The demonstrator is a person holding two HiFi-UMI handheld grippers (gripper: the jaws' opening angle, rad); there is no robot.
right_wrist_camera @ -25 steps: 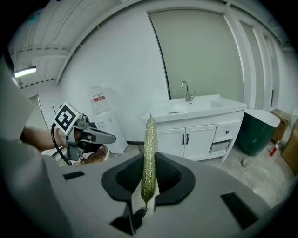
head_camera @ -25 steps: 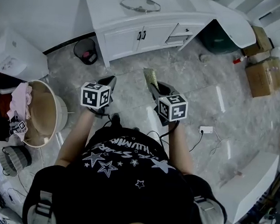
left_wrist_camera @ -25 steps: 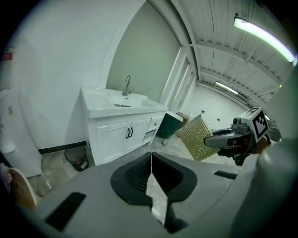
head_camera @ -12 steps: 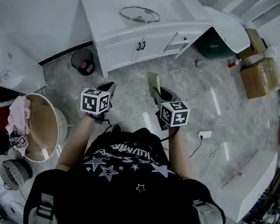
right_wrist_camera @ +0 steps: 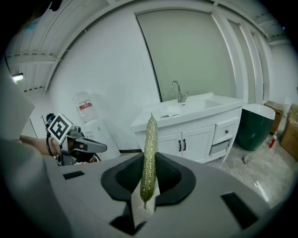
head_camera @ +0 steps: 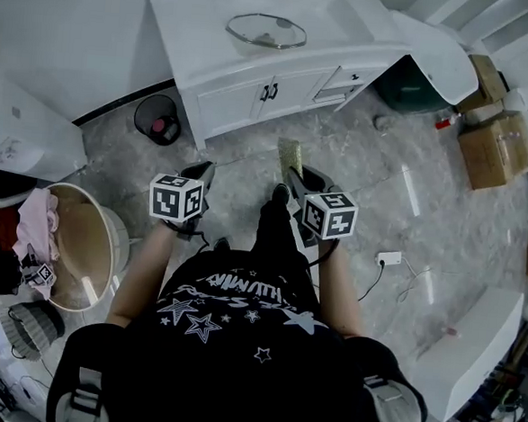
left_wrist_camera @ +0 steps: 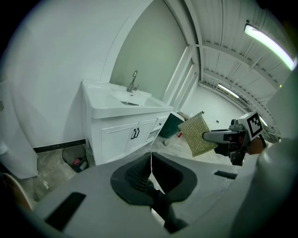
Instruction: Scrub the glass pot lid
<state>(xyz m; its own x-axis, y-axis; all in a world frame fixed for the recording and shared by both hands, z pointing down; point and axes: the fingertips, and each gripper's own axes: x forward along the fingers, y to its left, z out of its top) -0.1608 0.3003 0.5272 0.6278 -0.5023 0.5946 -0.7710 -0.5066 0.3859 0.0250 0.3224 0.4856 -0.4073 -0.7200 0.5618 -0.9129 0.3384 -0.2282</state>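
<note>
L gripper point(left_wrist_camera: 150, 168) jaws pressed together, empty; R gripper point(right_wrist_camera: 149, 173) jaws clamp gold scrub pad point(right_wrist_camera: 150, 139) edge-on.

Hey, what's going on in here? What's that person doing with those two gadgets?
A person stands facing a white vanity cabinet, with a grasping tool in each hand. The right tool is shut on a gold scouring pad, held on edge between its jaws. The left tool is shut and holds nothing. The glass pot lid lies on the cabinet's countertop, well away from both tools, so no scrubbing is under way yet.
</note>
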